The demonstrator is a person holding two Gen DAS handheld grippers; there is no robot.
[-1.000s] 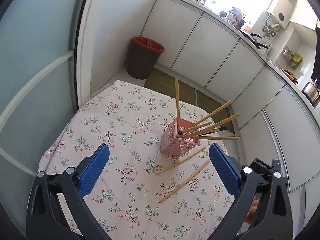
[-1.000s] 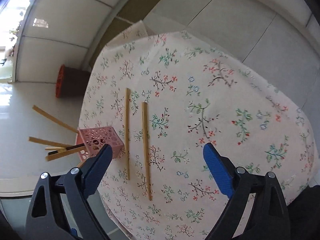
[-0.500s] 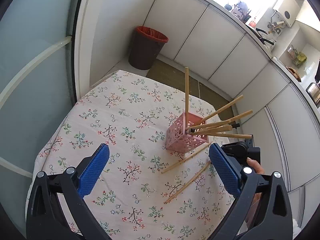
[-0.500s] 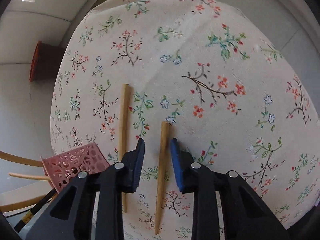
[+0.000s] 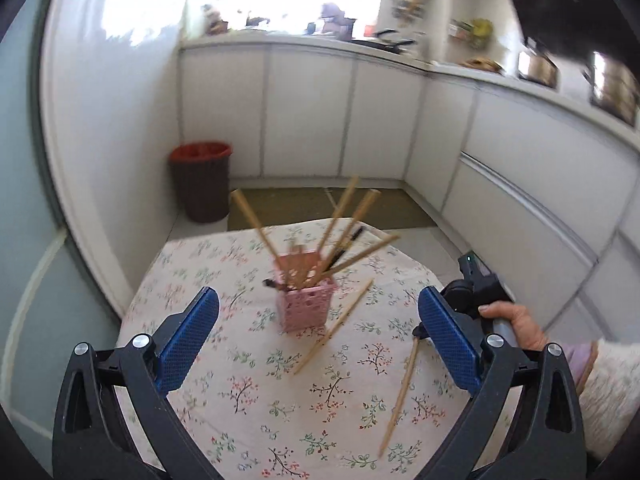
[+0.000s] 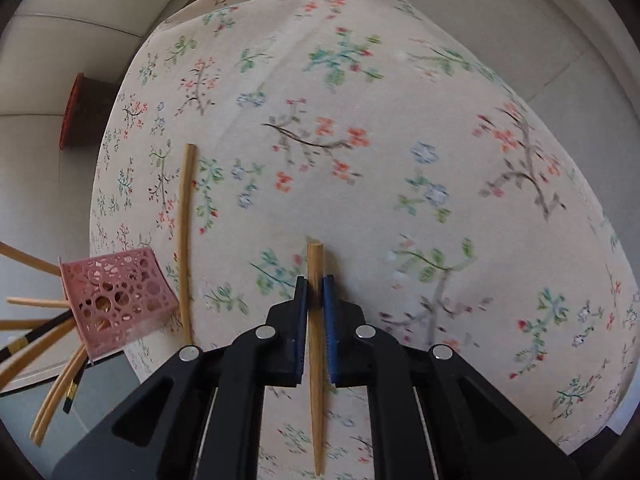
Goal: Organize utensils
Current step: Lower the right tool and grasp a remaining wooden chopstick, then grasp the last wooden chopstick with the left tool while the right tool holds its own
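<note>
My right gripper (image 6: 315, 294) is shut on a wooden chopstick (image 6: 316, 356) that lies lengthwise between its blue pads, thick end pointing away, on the flowered tablecloth (image 6: 360, 120). A second wooden chopstick (image 6: 185, 236) lies loose to its left, beside the pink perforated holder (image 6: 116, 300) with several chopsticks in it. In the left wrist view my left gripper (image 5: 318, 338) hangs open above the cloth, short of the pink holder (image 5: 306, 308). The loose chopstick (image 5: 334, 326) lies right of the holder; the gripped chopstick (image 5: 400, 392) runs down from the right gripper (image 5: 424, 330), held by a hand (image 5: 516, 326).
A dark bin (image 5: 200, 182) with a red liner stands on the floor past the table's far left corner. White cabinets (image 5: 304, 108) with a cluttered counter line the back and right. The tablecloth's edge (image 5: 136, 308) drops off on the left, near a glass door.
My right gripper came down over the nearer chopstick and shut on it. My left gripper rolled and swung, so the holder now stands upright and centred, with the right hand in sight.
</note>
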